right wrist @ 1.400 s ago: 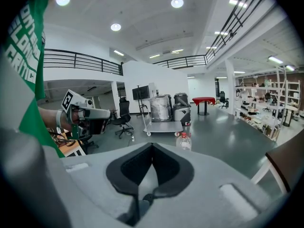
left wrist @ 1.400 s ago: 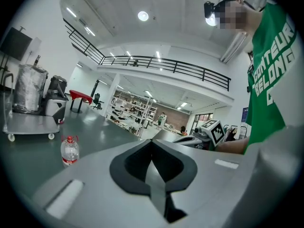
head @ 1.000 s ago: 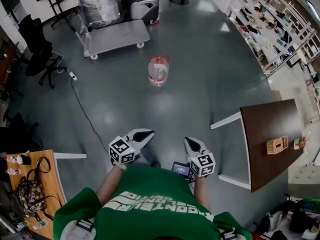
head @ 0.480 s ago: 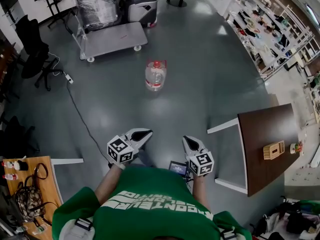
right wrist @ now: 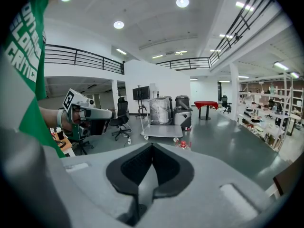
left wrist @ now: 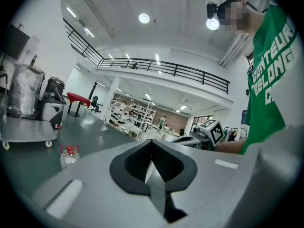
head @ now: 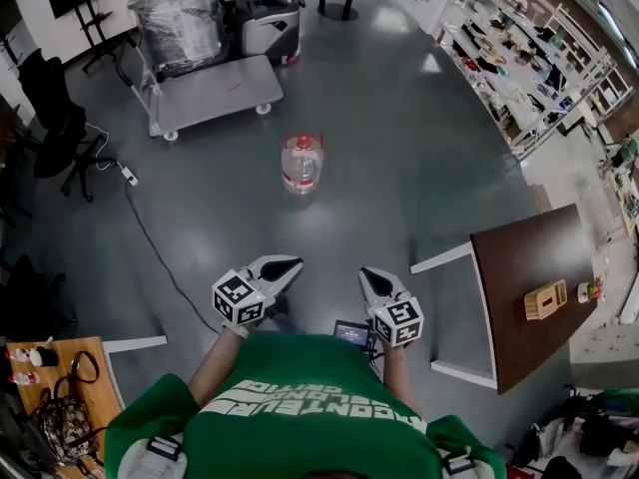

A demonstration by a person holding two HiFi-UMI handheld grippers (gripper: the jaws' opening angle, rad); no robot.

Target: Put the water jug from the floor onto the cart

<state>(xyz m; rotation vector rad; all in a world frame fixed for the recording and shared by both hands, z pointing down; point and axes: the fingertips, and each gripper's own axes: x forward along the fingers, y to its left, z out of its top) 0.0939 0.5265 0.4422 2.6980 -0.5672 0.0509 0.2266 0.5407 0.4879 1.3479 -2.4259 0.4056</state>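
You hold both grippers low in front of your chest, side by side and pointing out over the grey floor (head: 419,158). Your left gripper (head: 288,264) has its jaws together with nothing between them. Your right gripper (head: 369,278) likewise has its jaws closed and empty.

The water jug (head: 302,162) stands upright on the floor straight ahead of you, well apart from both grippers. Its body is clear, and its cap and handle are red. Beyond it and to the left sits the cart (head: 225,88), a flat grey platform on wheels. The jug is near the cart's right end but does not touch it. A plastic-wrapped bundle (head: 180,10) stands on the cart's far left end. A dark grey machine (head: 268,20) sits just beyond the cart on the right.

A black cable (head: 155,242) trails across the floor to your left. On your right a dark brown tabletop (head: 519,307) carries a small wooden block (head: 545,299). At your near left a lighter wooden tabletop (head: 95,367) holds a bag (head: 62,407).
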